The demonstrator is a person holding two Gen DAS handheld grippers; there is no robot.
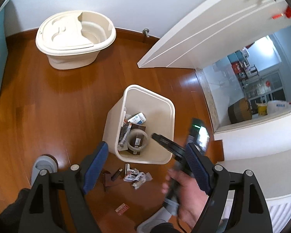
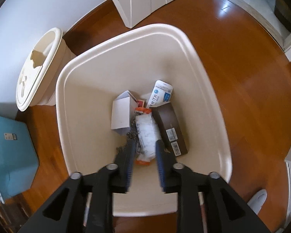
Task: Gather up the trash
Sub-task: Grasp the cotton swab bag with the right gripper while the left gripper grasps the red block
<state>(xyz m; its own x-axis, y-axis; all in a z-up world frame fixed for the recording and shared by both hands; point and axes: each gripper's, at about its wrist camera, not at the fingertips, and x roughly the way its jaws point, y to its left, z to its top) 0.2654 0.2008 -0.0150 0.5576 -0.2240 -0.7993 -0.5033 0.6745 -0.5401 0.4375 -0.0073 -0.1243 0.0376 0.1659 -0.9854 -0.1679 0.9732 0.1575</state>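
The right gripper (image 2: 144,155) hangs straight down over the bin (image 2: 71,77) at mid-frame, its jaws a little parted and gripping nothing; a white wrapper (image 2: 147,134) lies on the heap just beyond its tips, among a brown box (image 2: 170,124), a white box (image 2: 121,114) and a blue-and-white pack (image 2: 162,93). I'd judge this the drop step, just about finished for that piece. The left gripper (image 1: 145,167) is held above the floor with its jaws wide and empty, and past them, low in the frame, more trash waits right beside the bin's near wall (image 1: 110,128): crumpled wrappers (image 1: 137,177), a metal clip (image 1: 130,169), a small dark stick (image 1: 116,172), a brown scrap (image 1: 106,178), and a red card (image 1: 122,208) lower still. The next move calls for going down to that litter and pinching a piece flat off the boards without knocking the bin's wall. There is open floor to the left; a door (image 1: 194,44) stands upper right, a lidded tub (image 1: 73,38) upper left, and a grey slipper (image 1: 43,165) sits at lower left.
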